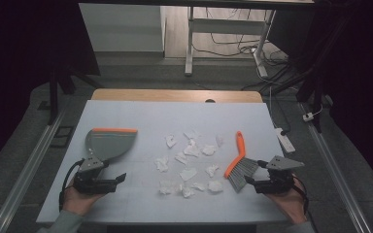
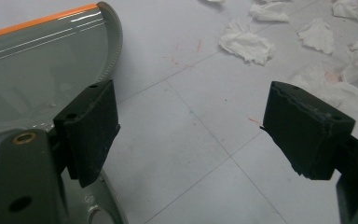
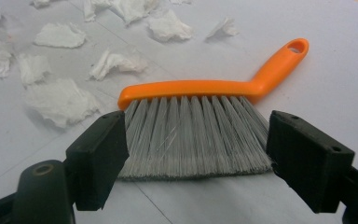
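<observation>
Right gripper view is showing the right gripper [image 3: 193,154] with fingers apart, straddling the grey bristles of the brush [image 3: 205,112]; its orange handle is angling away toward the desk's [image 1: 141,109] far right. Left gripper [image 2: 191,135], fingers apart, is flanking the dustpan [image 2: 42,70], cut off at left.

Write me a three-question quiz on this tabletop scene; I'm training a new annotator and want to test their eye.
1. True or false: the right gripper is clamped on the brush.
2. Which thing lies nearest the left gripper? A) dustpan B) brush C) power strip
3. What is scattered on the table between dustpan and brush?

Key
1. False: its jaws stand open on either side of the bristles.
2. A
3. Torn white paper scraps.
</observation>
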{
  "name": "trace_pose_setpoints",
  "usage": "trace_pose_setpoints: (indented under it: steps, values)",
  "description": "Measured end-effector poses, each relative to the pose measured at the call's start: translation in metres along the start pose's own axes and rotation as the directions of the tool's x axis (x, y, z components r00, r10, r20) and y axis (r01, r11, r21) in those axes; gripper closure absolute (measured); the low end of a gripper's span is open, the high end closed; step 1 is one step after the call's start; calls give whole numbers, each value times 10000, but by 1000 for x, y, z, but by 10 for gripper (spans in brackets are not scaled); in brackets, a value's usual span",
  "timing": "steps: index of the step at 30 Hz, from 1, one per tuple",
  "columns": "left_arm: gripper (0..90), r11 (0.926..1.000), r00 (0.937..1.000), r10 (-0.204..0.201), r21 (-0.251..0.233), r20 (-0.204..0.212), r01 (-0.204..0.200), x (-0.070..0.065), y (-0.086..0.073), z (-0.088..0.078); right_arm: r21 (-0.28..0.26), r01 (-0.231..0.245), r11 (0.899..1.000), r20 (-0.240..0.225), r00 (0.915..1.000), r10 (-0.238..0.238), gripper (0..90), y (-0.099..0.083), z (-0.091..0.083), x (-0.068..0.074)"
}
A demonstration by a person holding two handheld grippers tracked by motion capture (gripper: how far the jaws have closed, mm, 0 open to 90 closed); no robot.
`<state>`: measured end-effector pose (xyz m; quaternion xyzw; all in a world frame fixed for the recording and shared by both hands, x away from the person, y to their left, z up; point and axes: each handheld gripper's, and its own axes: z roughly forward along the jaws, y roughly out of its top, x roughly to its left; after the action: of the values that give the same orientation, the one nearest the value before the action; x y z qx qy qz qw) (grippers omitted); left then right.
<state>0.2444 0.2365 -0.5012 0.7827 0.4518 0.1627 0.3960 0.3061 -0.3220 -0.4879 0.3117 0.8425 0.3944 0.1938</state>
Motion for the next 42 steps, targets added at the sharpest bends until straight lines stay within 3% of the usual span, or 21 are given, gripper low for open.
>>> trace_pose_setpoints:
  steps: [7,33,38,42]
  values:
    - [187,9999,10000,92,-64,-30,-92,-2,0,0,82,202,9998,146,9997,-203,215,1,0,3]
    - [183,9997,9995,233,-91,-231,-235,-2,1,2,41,63,10000,154,9999,-63,235,5,0,8]
    - [182,9992,9989,391,-61,-258,-393,0,5,3,-54,-159,9999,372,9992,161,237,13,0,12]
    - [182,9988,9983,493,44,-300,-492,0,5,4,375,-616,9974,579,9966,594,258,33,0,11]
